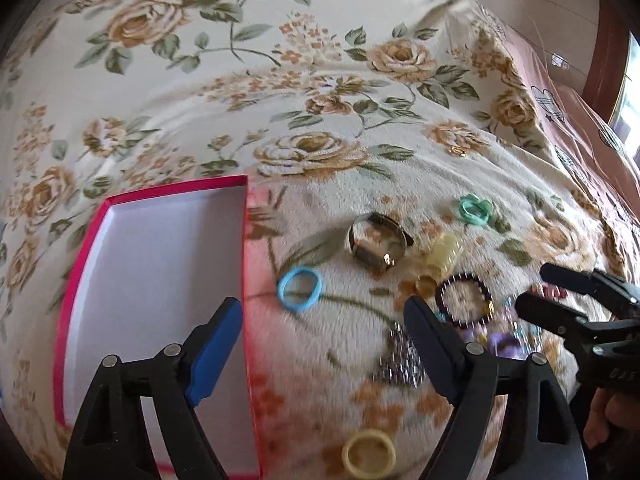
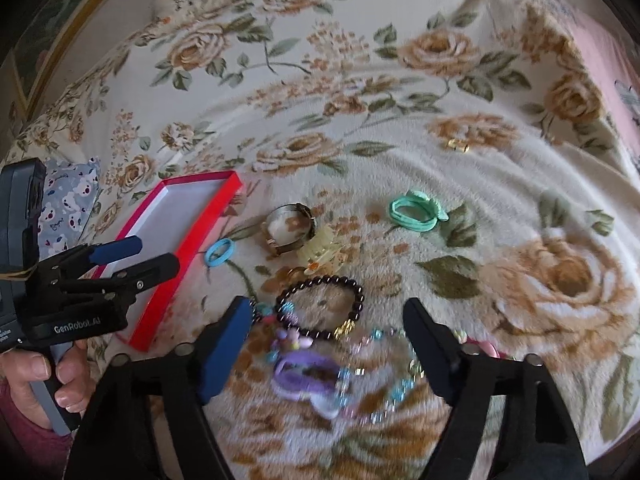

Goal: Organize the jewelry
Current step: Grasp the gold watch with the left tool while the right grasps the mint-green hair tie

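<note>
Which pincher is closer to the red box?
The left gripper. Its jaws hang open right at the edge of the red box, one finger over the inside. The right gripper is further away, over the dark bead bracelet.

Fleecy, matt cloth with a rose print on the blanket (image 2: 460, 184). Smooth card on the red box (image 2: 224, 200), matt white inside. Shiny gold-toned metal on the watch (image 2: 292, 224). Glossy dark beads on the bracelet (image 2: 320, 308) at 6 o'clock of it. Smooth, rubbery-looking plastic on the blue ring (image 2: 219, 253) and yellow ring (image 1: 368, 452). Matt black plastic on the left gripper (image 1: 322, 316), matt blue pads (image 1: 212, 356).
</note>
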The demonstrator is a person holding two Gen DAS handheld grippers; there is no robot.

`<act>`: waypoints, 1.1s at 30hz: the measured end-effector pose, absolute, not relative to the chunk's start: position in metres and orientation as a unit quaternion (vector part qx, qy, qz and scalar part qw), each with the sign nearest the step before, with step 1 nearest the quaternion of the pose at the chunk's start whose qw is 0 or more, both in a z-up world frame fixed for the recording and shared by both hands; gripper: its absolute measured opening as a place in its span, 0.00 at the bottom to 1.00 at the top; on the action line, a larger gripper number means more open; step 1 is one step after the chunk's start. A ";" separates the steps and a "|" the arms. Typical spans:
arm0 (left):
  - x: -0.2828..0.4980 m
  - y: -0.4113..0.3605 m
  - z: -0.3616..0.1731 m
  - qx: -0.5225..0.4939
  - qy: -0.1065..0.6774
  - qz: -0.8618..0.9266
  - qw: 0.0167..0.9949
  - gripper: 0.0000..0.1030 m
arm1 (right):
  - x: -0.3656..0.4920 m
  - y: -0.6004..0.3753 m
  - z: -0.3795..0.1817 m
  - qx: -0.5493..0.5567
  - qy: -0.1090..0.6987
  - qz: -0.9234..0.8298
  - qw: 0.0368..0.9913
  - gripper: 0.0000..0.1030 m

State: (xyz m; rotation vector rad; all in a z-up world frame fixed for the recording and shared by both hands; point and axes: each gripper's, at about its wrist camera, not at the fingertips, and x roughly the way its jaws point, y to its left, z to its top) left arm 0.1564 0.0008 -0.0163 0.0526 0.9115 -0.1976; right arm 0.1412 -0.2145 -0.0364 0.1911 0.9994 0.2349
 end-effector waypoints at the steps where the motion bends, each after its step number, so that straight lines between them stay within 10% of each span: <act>1: 0.166 0.000 -0.018 0.026 0.441 -0.096 0.892 0.79 | 0.147 -0.216 -0.039 0.096 0.481 0.114 0.864 0.71; 19: 0.298 -0.034 -0.084 0.019 0.517 -0.158 0.841 0.42 | 0.242 -0.265 -0.077 0.101 0.507 0.003 0.856 0.55; 25: 0.303 -0.053 -0.101 0.055 0.525 -0.181 0.830 0.15 | 0.250 -0.267 -0.097 0.093 0.525 -0.002 0.846 0.18; 33: 0.286 -0.047 -0.085 0.044 0.500 -0.200 0.842 0.04 | 0.241 -0.255 -0.078 0.105 0.507 0.031 0.855 0.12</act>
